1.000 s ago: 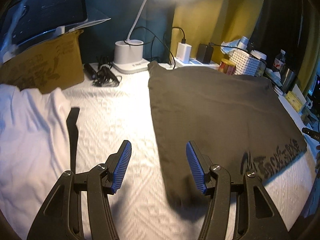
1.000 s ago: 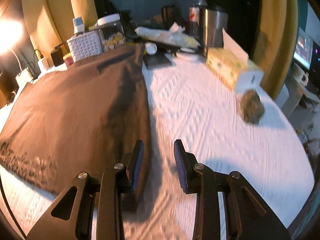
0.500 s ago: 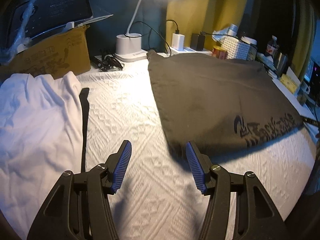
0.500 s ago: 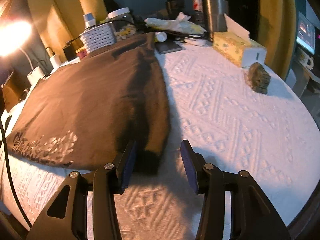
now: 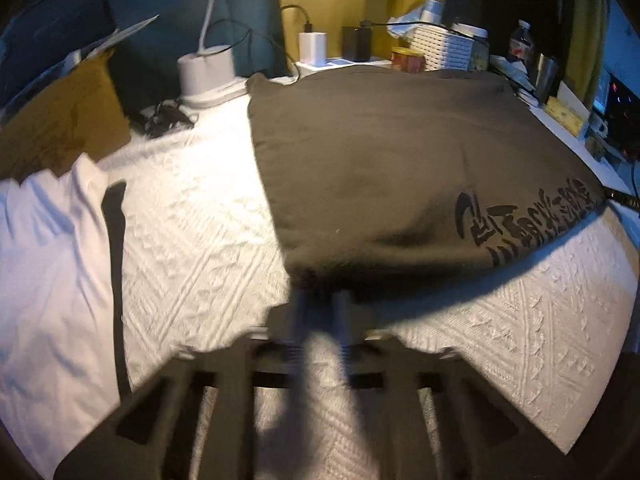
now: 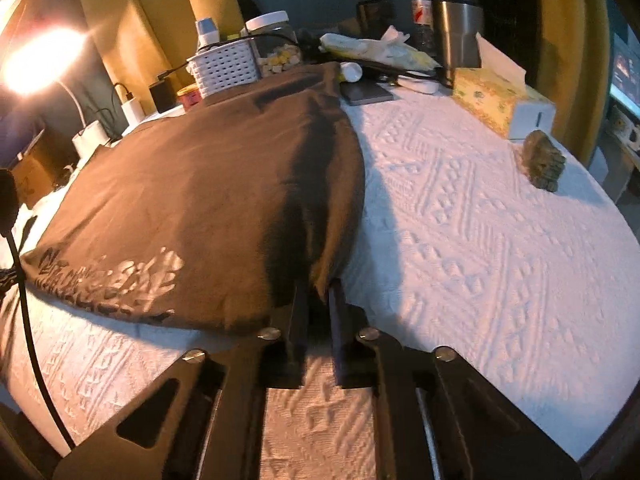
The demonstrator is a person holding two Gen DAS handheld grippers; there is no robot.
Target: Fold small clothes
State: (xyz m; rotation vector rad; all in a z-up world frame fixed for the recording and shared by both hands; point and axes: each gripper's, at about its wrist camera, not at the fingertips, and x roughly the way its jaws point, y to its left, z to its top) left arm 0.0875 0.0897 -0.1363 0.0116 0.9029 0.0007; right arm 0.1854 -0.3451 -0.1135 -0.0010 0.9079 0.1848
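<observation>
A dark brown garment (image 5: 380,160) with black lettering lies spread on the white textured table cover; it also shows in the right wrist view (image 6: 200,200). My left gripper (image 5: 322,300) is shut on the garment's near left corner, blurred by motion. My right gripper (image 6: 318,292) is shut on the garment's near right corner, the cloth pinched between its jaws. The near edge is lifted slightly off the cover.
A white garment (image 5: 44,260) lies at the left. A lamp base (image 5: 208,76), chargers, a white basket (image 6: 228,68), a steel tumbler (image 6: 456,32), a tissue box (image 6: 500,104) and a small dark object (image 6: 544,160) stand around the back and right edges.
Both grippers moved forward onto the garment's near corners and closed on them; they were open half a second ago.
</observation>
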